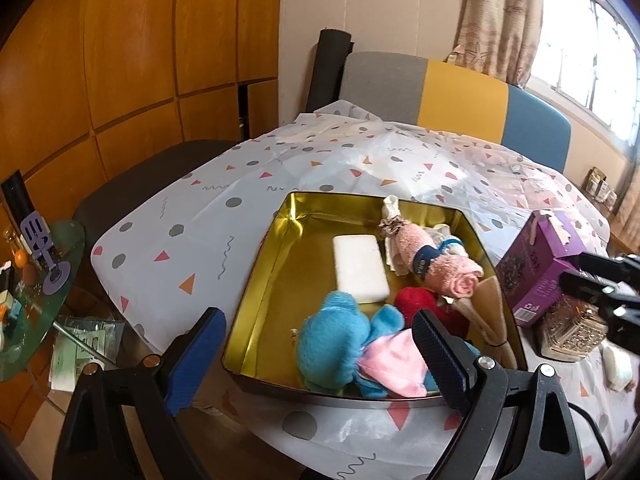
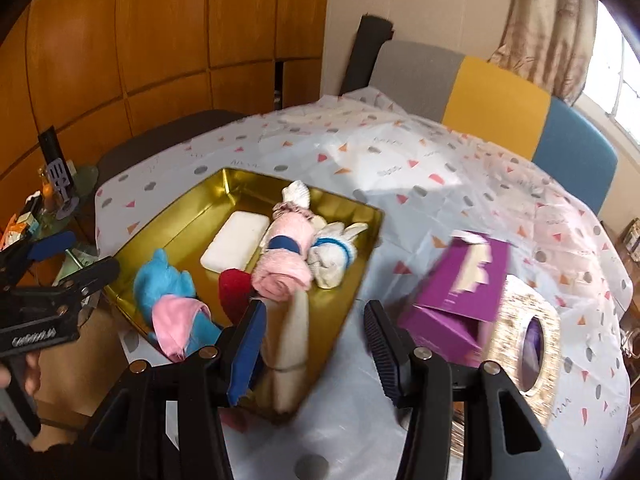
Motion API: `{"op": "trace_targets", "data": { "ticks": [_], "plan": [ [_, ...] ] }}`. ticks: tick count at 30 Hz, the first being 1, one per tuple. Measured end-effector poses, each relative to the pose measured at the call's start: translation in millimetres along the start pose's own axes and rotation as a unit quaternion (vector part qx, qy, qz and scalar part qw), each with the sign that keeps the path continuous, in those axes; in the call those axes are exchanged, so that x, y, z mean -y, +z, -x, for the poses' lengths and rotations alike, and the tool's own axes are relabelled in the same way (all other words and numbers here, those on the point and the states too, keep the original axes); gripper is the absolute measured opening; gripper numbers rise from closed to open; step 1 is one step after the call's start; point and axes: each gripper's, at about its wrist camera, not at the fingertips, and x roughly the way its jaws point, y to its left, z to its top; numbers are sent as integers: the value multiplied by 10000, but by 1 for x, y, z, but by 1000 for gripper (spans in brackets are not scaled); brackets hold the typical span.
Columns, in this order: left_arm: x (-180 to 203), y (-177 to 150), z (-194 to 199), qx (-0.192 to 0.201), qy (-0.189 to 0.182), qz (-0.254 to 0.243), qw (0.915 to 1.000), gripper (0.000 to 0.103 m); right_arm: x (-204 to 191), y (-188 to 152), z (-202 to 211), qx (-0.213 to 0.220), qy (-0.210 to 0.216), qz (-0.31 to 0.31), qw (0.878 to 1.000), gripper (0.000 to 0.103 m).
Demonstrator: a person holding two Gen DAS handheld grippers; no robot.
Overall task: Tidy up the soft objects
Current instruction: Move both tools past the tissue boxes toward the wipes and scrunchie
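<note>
A gold tin tray (image 1: 276,264) (image 2: 192,216) on the table holds soft things: a white sponge (image 1: 360,268) (image 2: 236,246), a rolled pink towel (image 1: 448,264) (image 2: 284,264), a blue plush with a pink cloth (image 1: 340,344) (image 2: 168,292), a red item (image 1: 416,300) (image 2: 234,286), white socks (image 2: 332,256) and a beige roll (image 1: 488,312) (image 2: 294,340). My left gripper (image 1: 320,344) is open and empty at the tray's near edge. My right gripper (image 2: 314,340) is open and empty, just over the tray's near right corner by the beige roll.
A purple tissue box (image 1: 540,264) (image 2: 460,300) and a glittery gold box (image 1: 568,332) (image 2: 524,320) stand right of the tray. A small white piece (image 1: 618,366) lies near them. A chair (image 1: 460,92) stands behind the table, a glass side table (image 1: 36,300) on the left.
</note>
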Motion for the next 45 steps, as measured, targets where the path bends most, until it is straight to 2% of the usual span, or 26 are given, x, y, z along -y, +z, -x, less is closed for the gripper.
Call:
{"op": "trace_targets", "data": {
  "ticks": [9, 15, 20, 22, 26, 31, 34, 37, 41, 45],
  "plan": [
    [27, -1, 12, 73, -185, -342, 9992, 95, 74, -26, 56, 349, -740, -587, 9949, 51],
    [48, -2, 17, 89, -328, -602, 9976, 95, 148, -53, 83, 320, -1408, -1276, 9813, 51],
    [67, -4, 20, 93, -431, -819, 9957, 95, 212, -89, 94, 82, -2131, -1917, 9580, 51],
    [74, -5, 22, 100, -475, -904, 9947, 95, 238, -107, 96, -30, -2347, -2282, 9449, 51],
    [89, -7, 23, 58, -563, -1094, 9924, 95, 282, -148, 101, -255, -2480, -2995, 9209, 51],
    [111, -12, 24, -4, -715, -1355, 9882, 95, 314, -199, 99, -482, -2547, -3742, 8904, 51],
    [128, -15, 25, -22, -813, -1563, 9844, 95, 328, -220, 100, -450, -2381, -4296, 8699, 51],
    [144, -20, 25, -79, -938, -1759, 9799, 95, 335, -227, 110, -201, -2300, -4616, 8565, 51],
    [174, -31, 23, -293, -1348, -2127, 9673, 95, 343, -238, 109, -279, -2267, -4951, 8383, 51],
    [209, -47, 19, -614, -1864, -2601, 9454, 93, 350, -249, 111, -307, -2242, -5253, 8203, 51]
  ]
}}
